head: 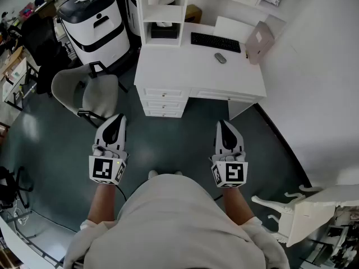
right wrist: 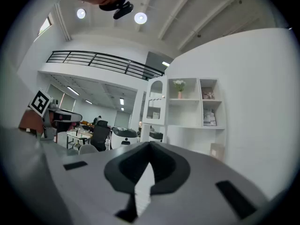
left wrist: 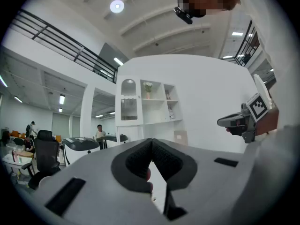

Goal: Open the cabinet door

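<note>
A white desk [head: 168,72] with a shelf hutch [head: 162,10] stands ahead of me across the dark floor. The hutch's arched glass cabinet door [left wrist: 129,108] [right wrist: 154,107] is on its left side, with open shelves to its right. Whether the door is fully closed I cannot tell. My left gripper [head: 118,119] [left wrist: 151,142] and right gripper [head: 224,123] [right wrist: 150,146] are held level side by side, well short of the desk. Both are shut with nothing between the jaws. Each gripper shows in the other's view: the right gripper [left wrist: 241,121], the left gripper [right wrist: 52,116].
A grey office chair [head: 84,91] stands left of the desk, with a white-and-black machine [head: 95,21] behind it. A keyboard [head: 215,41] and a small grey device [head: 220,58] lie on the desk. White drawers [head: 164,100] face me. A white chair [head: 303,212] is at lower right.
</note>
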